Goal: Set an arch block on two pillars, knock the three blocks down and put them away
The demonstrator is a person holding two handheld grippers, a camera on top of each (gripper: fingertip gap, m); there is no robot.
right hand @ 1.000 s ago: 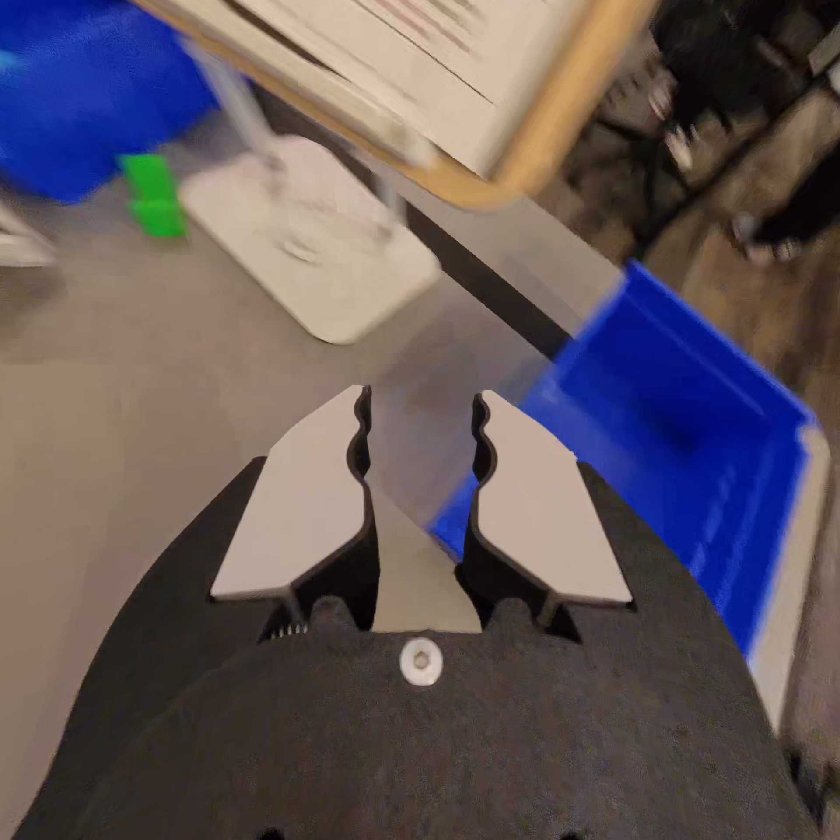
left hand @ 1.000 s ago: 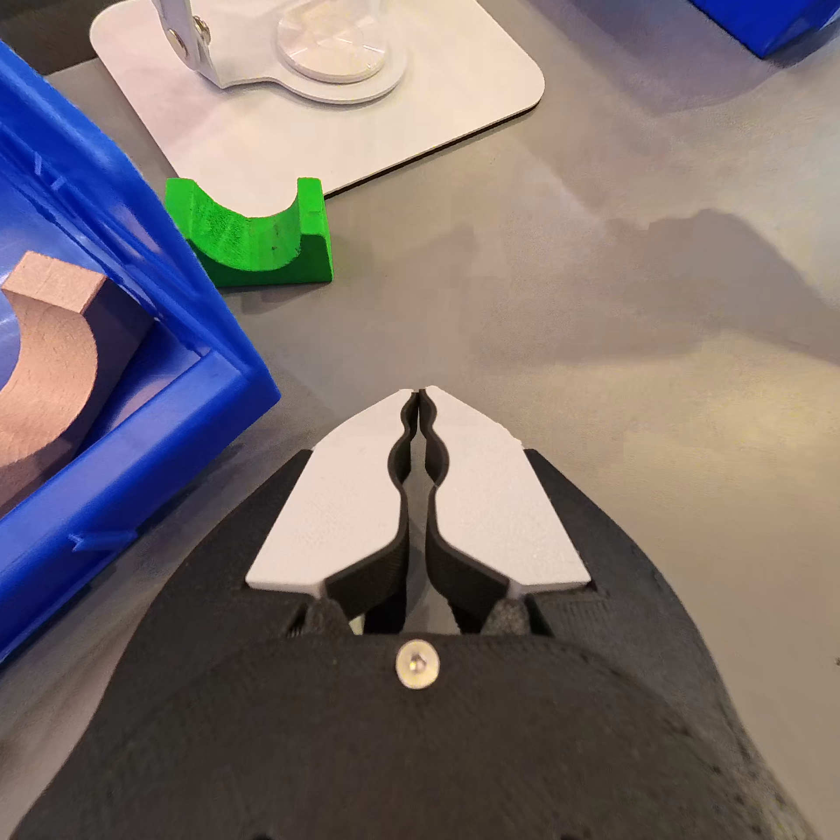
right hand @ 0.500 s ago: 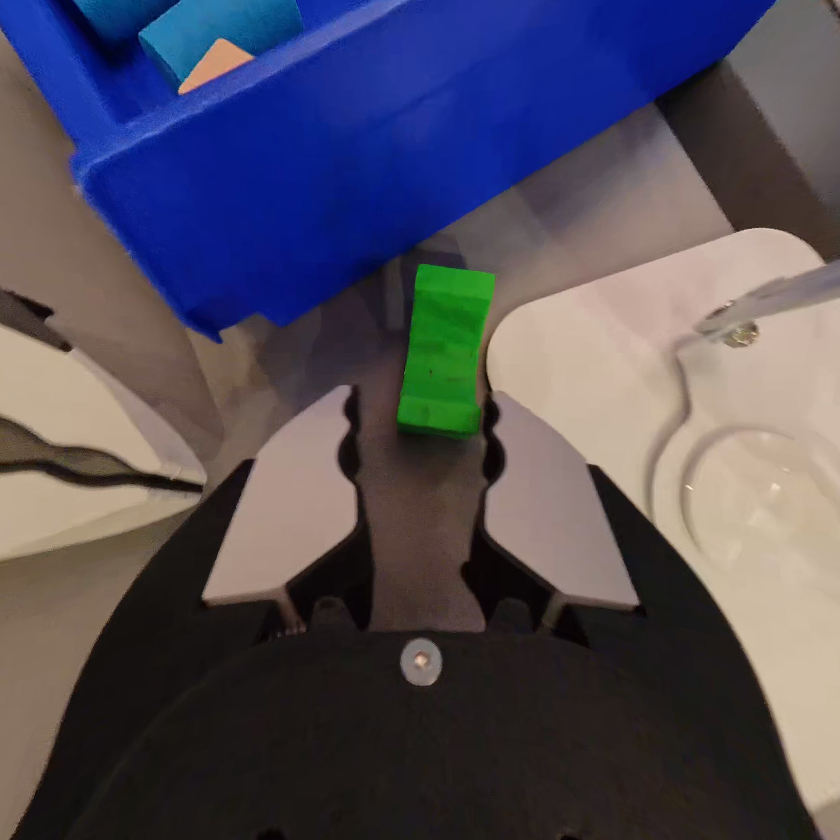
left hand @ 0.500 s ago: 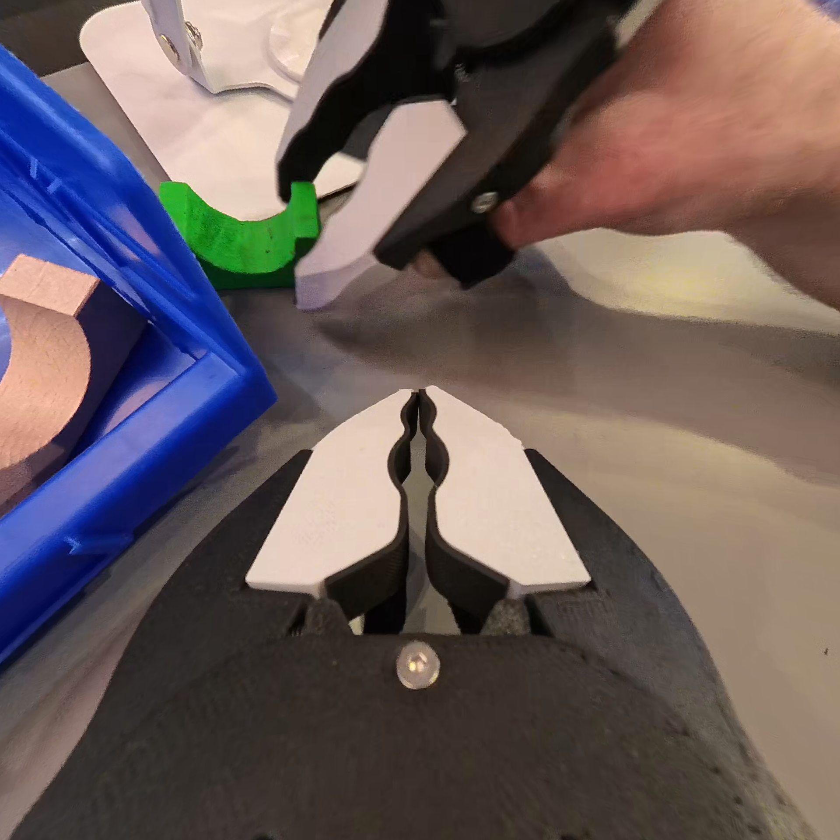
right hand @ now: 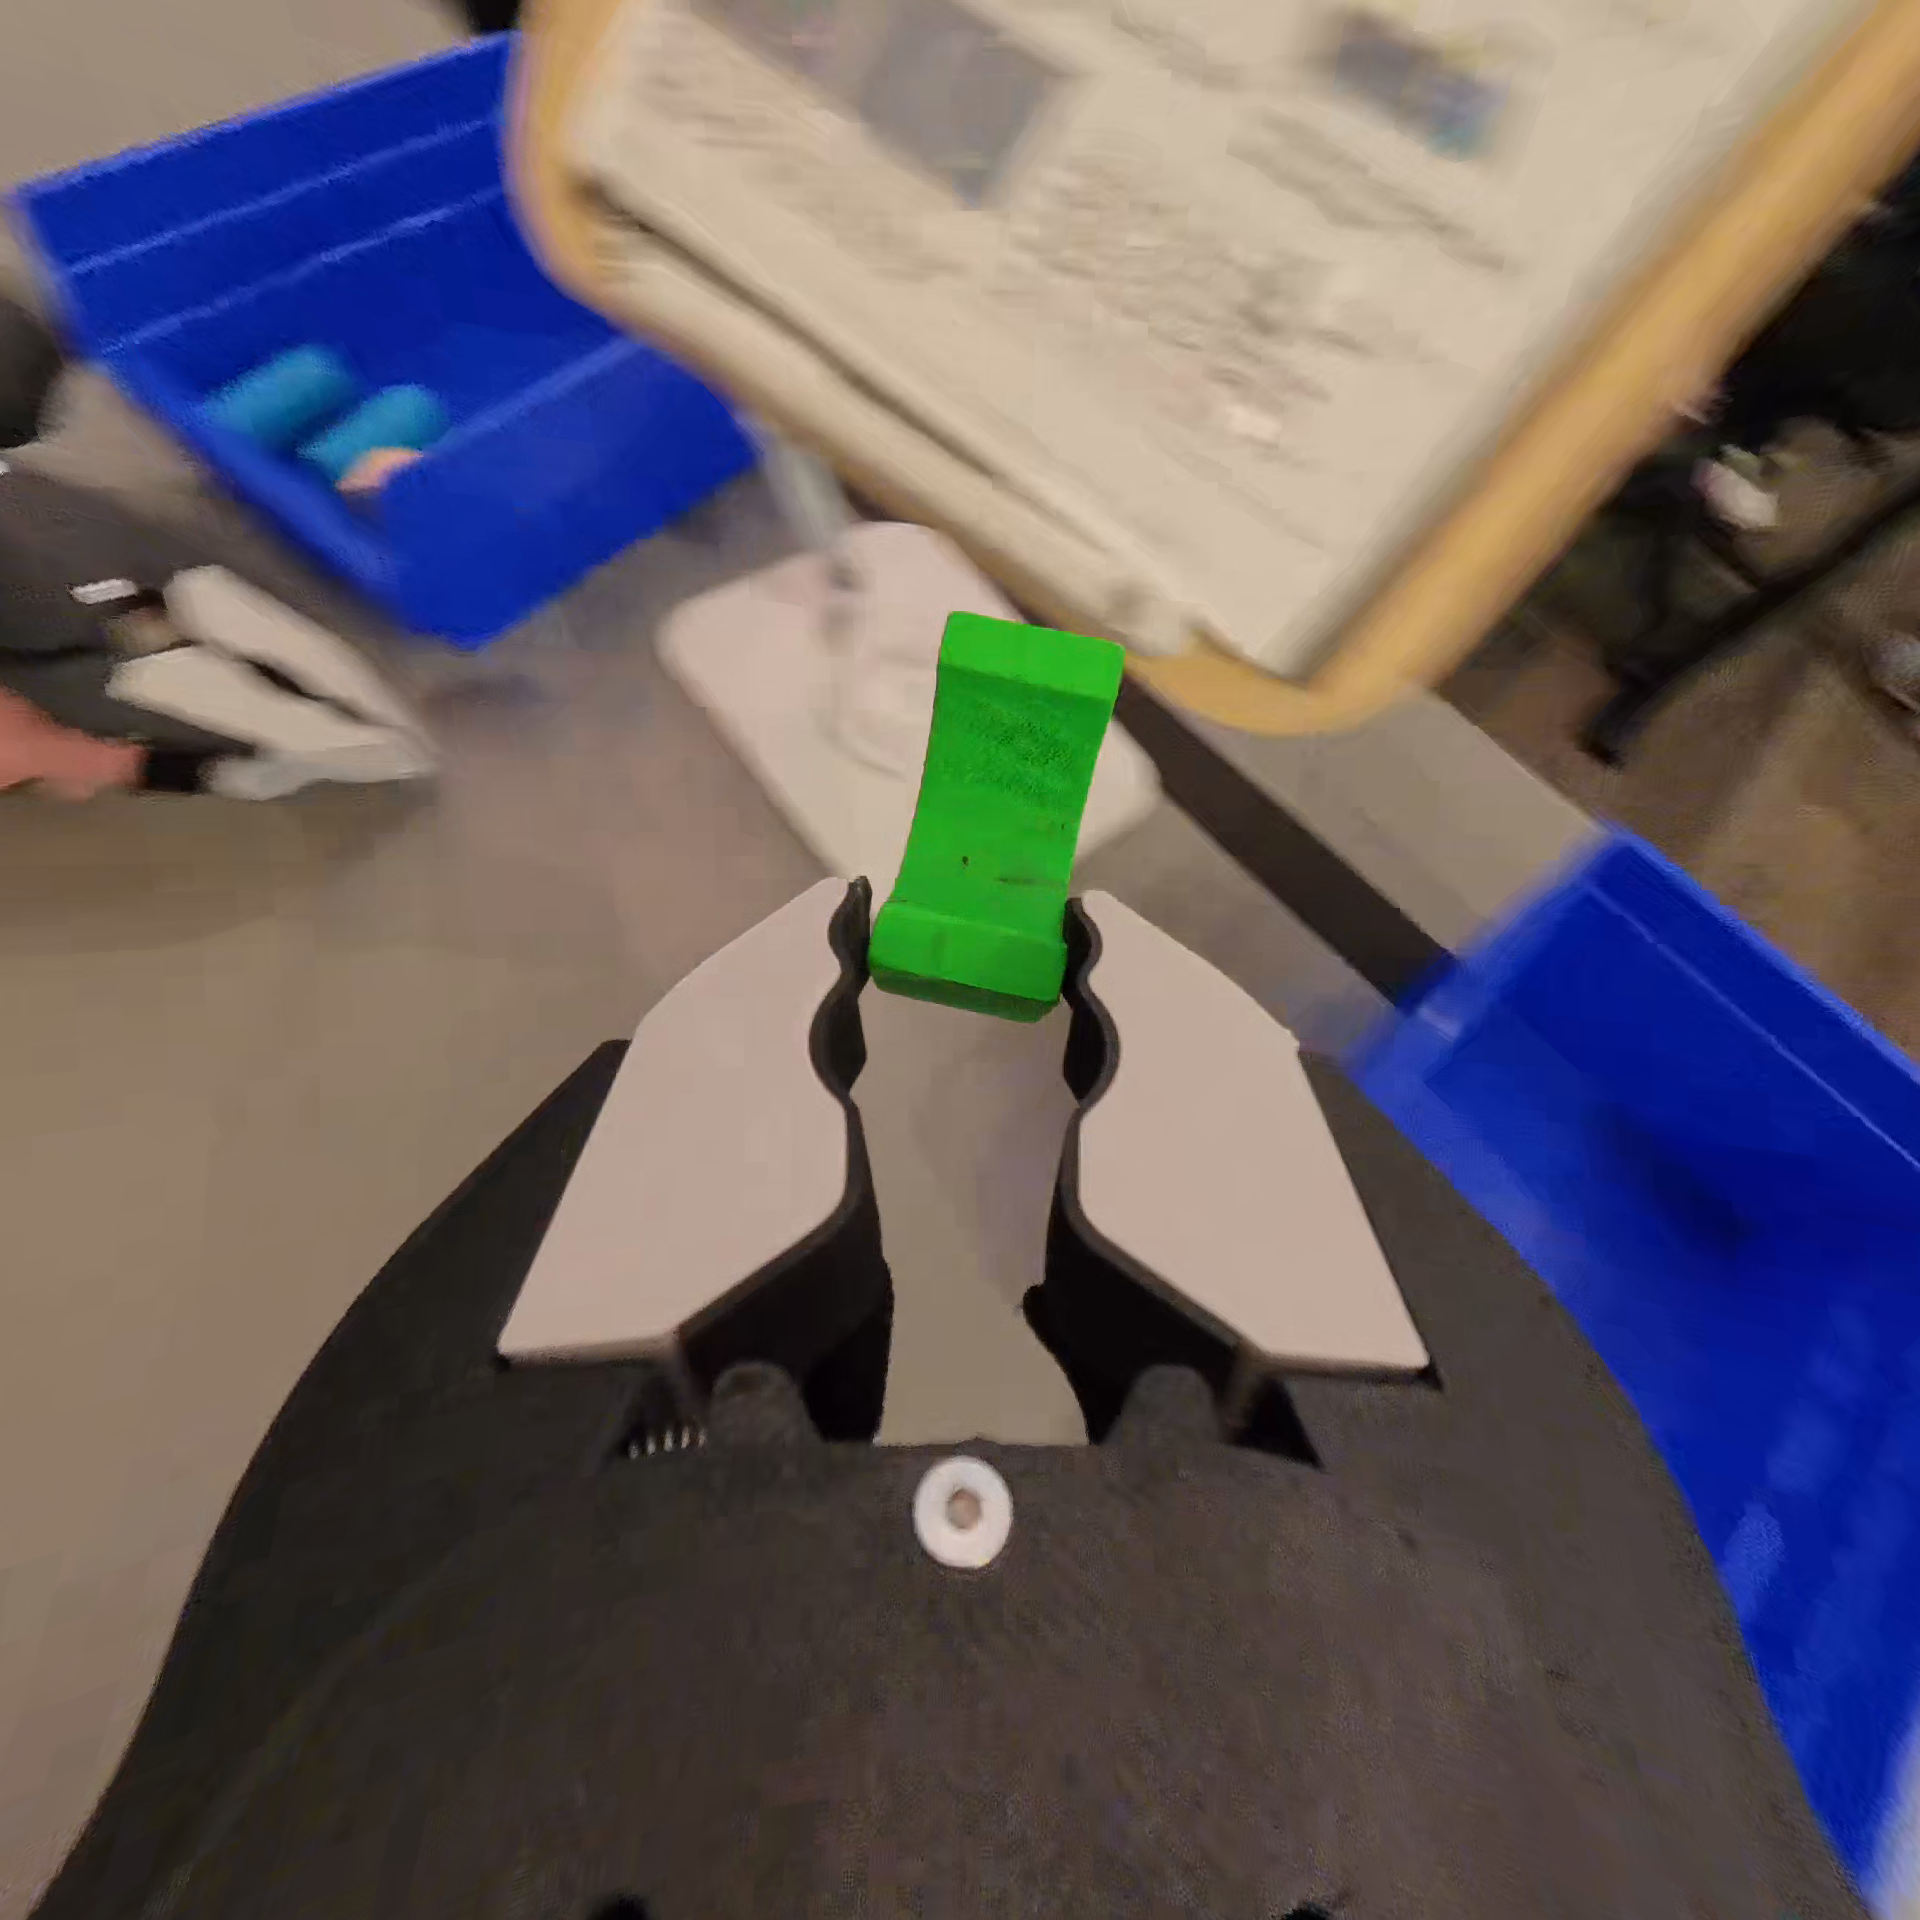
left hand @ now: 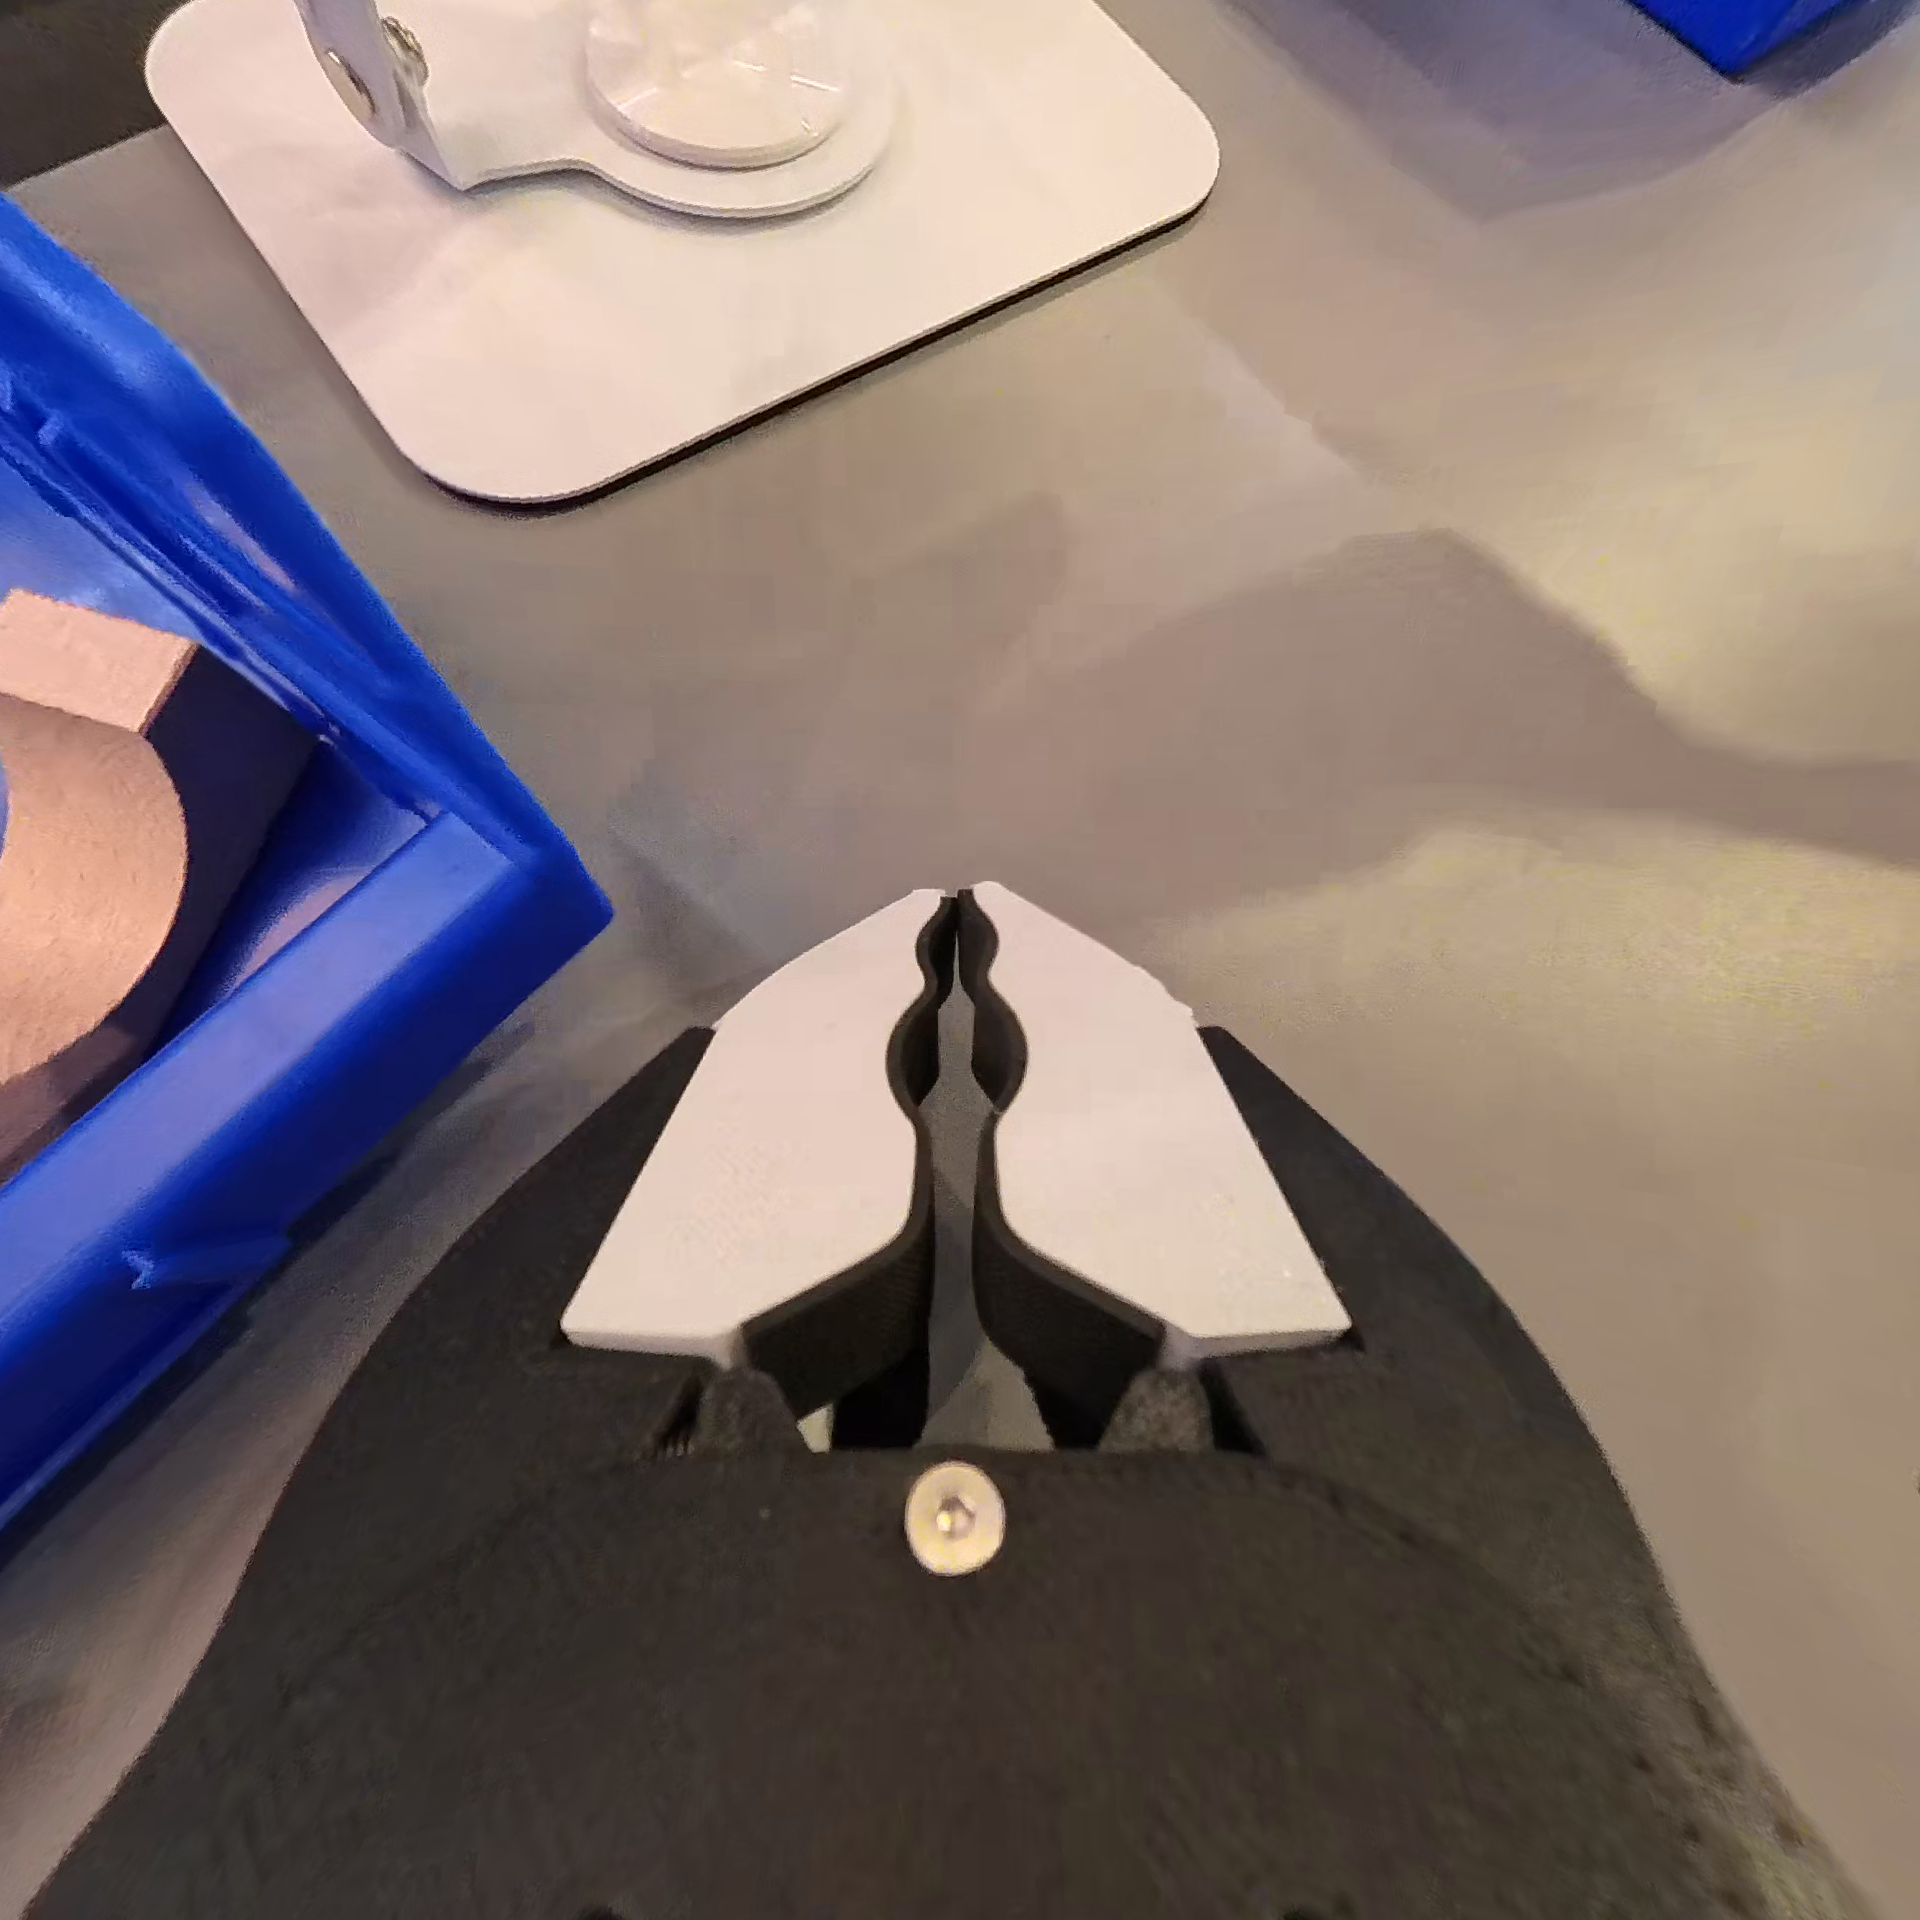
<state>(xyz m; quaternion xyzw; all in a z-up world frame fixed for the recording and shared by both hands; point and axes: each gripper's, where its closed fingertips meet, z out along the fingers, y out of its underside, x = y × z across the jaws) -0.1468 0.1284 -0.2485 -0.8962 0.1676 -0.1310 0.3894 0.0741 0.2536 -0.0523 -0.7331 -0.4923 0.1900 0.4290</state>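
While the left gripper [left hand: 956, 902] sits pressed together over the grey table [left hand: 1351, 1039] | right gripper [right hand: 966, 935] clamps green arch block [right hand: 1003, 821] at its fingertips, block jutting forward, lifted off table.

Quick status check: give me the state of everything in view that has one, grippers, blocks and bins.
Left hand-held gripper: shut, empty, over bare table.
Right hand-held gripper: shut on green arch, mid-air.
Green arch: lifted off the table, gripped at one end.
Left bin: open, holds a wooden arch.
Far bin: open, holds teal blocks.
Right bin: open; contents hidden by blur.
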